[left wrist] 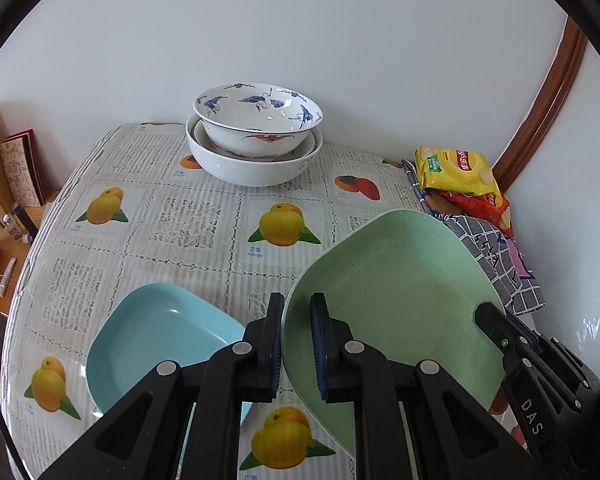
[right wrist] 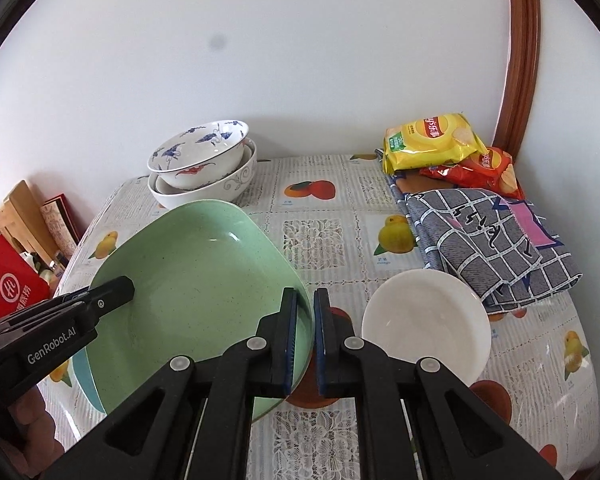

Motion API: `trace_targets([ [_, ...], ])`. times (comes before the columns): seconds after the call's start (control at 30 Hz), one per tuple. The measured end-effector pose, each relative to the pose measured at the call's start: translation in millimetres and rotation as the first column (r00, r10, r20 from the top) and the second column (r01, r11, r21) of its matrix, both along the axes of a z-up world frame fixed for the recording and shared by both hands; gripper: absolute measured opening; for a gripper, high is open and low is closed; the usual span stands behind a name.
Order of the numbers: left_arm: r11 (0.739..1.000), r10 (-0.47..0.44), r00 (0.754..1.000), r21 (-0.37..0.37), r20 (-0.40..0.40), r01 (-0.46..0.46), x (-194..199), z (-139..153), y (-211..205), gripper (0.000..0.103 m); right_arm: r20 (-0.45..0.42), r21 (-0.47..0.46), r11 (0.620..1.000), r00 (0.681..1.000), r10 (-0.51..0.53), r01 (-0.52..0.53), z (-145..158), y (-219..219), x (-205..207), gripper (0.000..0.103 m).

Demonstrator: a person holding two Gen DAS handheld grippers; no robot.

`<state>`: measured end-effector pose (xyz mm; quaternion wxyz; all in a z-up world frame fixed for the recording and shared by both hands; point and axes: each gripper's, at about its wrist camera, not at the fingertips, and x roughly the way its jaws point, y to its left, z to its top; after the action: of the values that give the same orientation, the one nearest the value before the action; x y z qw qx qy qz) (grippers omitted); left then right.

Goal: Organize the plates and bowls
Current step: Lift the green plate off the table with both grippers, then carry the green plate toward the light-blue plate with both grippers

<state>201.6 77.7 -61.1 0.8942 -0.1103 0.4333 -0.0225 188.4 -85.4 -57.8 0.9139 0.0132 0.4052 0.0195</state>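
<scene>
A green square plate (left wrist: 396,292) is held above the table, tilted, by both grippers. My left gripper (left wrist: 296,344) is shut on its left rim. My right gripper (right wrist: 305,336) is shut on its right rim; the green plate (right wrist: 196,280) fills the left of the right wrist view. A blue square plate (left wrist: 160,340) lies on the table under and left of the green plate. Stacked white bowls with blue and red patterns (left wrist: 256,136) stand at the far edge by the wall. A small white plate (right wrist: 426,320) lies on the table right of my right gripper.
Yellow and red snack bags (right wrist: 432,140) and a folded checked cloth (right wrist: 488,240) lie at the far right by the wall. The table, with its fruit-print cover (left wrist: 180,224), drops off at the left, where books and clutter (left wrist: 16,172) stand lower.
</scene>
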Motion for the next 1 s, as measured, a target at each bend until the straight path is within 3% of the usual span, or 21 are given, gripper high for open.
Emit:
trace_targets([
  [0.33, 1.000, 0.011, 1.000, -0.002, 0.012, -0.011, -28, 9, 10, 0.013, 0.018, 0.021, 1.000, 1.000, -0.003, 0.003, 10, 8, -25, 0.008],
  [1.0, 1.000, 0.017, 0.999, -0.016, 0.030, -0.017, -45, 18, 18, 0.013, 0.048, 0.026, 1.000, 0.999, -0.003, 0.002, 20, 15, -43, 0.008],
])
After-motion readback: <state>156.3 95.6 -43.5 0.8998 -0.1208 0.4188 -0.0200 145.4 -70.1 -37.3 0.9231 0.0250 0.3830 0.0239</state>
